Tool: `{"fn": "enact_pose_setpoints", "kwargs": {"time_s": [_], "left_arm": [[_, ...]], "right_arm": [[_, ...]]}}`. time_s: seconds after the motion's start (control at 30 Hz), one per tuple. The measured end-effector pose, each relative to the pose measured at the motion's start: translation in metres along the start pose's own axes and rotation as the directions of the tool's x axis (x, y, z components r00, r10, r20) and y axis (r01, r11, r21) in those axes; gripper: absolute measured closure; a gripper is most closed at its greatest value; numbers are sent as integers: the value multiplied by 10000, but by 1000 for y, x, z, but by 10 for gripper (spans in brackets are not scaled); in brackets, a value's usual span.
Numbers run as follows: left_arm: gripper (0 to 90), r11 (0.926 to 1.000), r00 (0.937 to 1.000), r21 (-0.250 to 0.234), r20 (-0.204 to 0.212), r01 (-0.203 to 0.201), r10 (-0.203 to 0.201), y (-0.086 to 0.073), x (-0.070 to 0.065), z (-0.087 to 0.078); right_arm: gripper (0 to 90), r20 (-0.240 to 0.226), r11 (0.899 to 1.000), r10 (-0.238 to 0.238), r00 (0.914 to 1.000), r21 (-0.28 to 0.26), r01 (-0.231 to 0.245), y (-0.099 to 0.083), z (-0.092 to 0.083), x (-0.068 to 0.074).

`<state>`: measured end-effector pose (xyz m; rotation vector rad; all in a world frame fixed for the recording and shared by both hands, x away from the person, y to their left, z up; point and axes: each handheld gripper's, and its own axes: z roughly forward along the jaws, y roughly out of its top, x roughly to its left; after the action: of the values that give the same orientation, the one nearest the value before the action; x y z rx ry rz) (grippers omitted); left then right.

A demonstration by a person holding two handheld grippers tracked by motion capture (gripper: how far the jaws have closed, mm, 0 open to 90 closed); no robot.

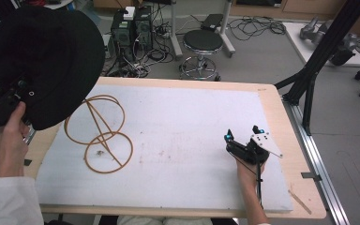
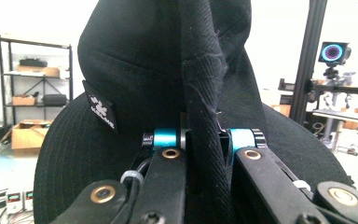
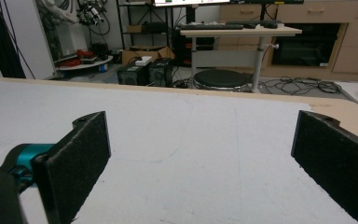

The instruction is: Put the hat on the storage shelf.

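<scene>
A black bucket hat with a small label hangs in the air over the table's left edge. My left gripper is shut on its brim, held by a hand in a white sleeve. In the left gripper view the two jaws pinch a fold of the hat's fabric between them. A tan stand of joined rings sits on the white mat just right of the hat. My right gripper rests on the mat at the right, open, with nothing between its pads.
The mat covers a wooden table. Behind the far edge stand a black stool and computer cases amid cables. A black frame post rises off the table's right corner.
</scene>
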<state>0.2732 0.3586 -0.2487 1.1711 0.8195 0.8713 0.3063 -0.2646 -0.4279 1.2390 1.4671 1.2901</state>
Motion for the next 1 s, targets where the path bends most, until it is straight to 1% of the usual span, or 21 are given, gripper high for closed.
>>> {"fn": "enact_pose_setpoints", "kwargs": {"time_s": [0.07,0.13,0.2,0.3,0.33,0.4,0.53,0.67,0.8,0.87,0.9,1.0], "left_arm": [[886,9999,9996,-62,255,114,-112,1,0,-3],[886,10000,9992,2,386,62,-63,2,-2,-5],[886,9995,9986,278,508,-165,150,2,-5,-6],[885,9982,9965,530,794,-290,247,-2,-12,-6],[885,9979,9955,577,918,-294,240,-3,-14,-6],[885,9969,9930,733,1158,-301,214,-7,-17,-5],[885,9928,9892,1122,1443,-415,250,-15,-23,-1],[885,9884,9834,1460,1811,-416,147,-25,-29,3],[884,9844,9785,1682,2058,-519,165,-30,-34,5],[884,9831,9769,1741,2129,-566,186,-32,-36,5],[884,9822,9759,1782,2174,-588,190,-32,-36,5],[884,9809,9724,1882,2331,-485,34,-34,-36,3]], "right_arm": [[35,-3,10000,-4,10000,0,4,0,0,0],[35,-10,10000,-38,10000,-20,38,0,0,0],[35,-10,10000,-3,10000,-31,3,0,0,0],[35,0,10000,-15,10000,-69,15,0,0,1],[35,-7,9999,-106,9999,-105,106,0,1,0],[35,-21,9999,-92,10000,-65,92,0,1,1],[35,-87,10000,-44,10000,-53,43,0,1,2],[35,-105,10000,-62,9999,-48,62,0,1,2],[35,-106,10000,-63,9999,-49,62,0,1,2],[35,-129,10000,40,9999,6,-40,0,0,3],[35,-148,10000,-5,9999,-23,4,0,1,3],[35,-124,10000,-68,9999,-50,67,0,0,2]]}}
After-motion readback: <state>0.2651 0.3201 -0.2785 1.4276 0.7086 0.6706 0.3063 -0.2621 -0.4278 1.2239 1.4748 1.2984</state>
